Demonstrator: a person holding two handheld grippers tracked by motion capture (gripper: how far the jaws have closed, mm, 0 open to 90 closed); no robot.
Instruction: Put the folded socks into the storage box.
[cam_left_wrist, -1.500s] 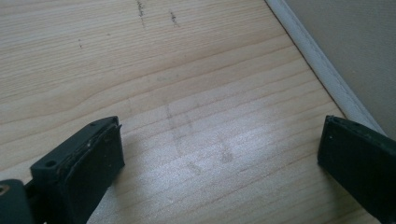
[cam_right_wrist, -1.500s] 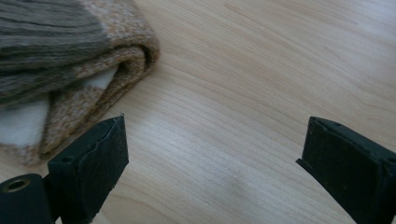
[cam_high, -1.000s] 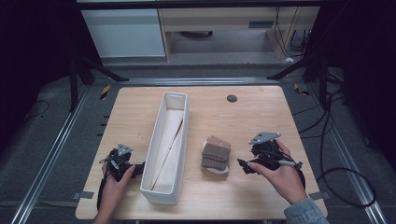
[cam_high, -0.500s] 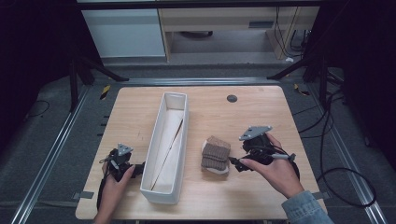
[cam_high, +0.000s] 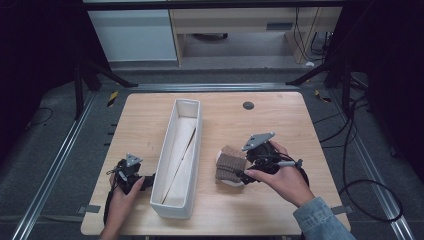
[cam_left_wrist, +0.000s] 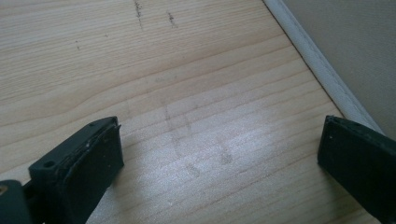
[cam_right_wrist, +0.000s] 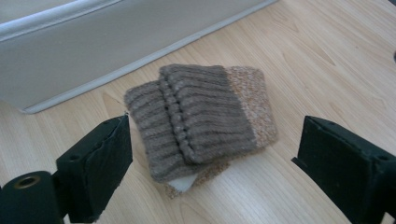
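Observation:
A folded stack of brown ribbed knitwear (cam_high: 231, 165) lies on the wooden table (cam_high: 280, 120), just right of a long white box (cam_high: 186, 102). My right gripper (cam_high: 245, 176) comes at the stack from the right, its tips at the stack's near right edge. In the right gripper view the knitwear (cam_right_wrist: 201, 116) lies ahead between the wide-apart jaws of the right gripper (cam_right_wrist: 215, 140), untouched by either pad. A speckled tan layer and a white one peek out beneath it. My left gripper (cam_high: 147, 181) rests open by the box's left wall, and in its own view the left gripper (cam_left_wrist: 223, 135) frames bare wood.
The white box holds a pale sheet lying aslant inside, and its wall (cam_left_wrist: 345, 46) stands close to my left gripper. A small dark round disc (cam_high: 248, 105) sits at the table's far side. Metal rails, black stand legs and cables surround the table.
My right gripper has moved left and slightly up, from a hand's width away to the edge of the knitted stack. The left hand and the box have stayed put.

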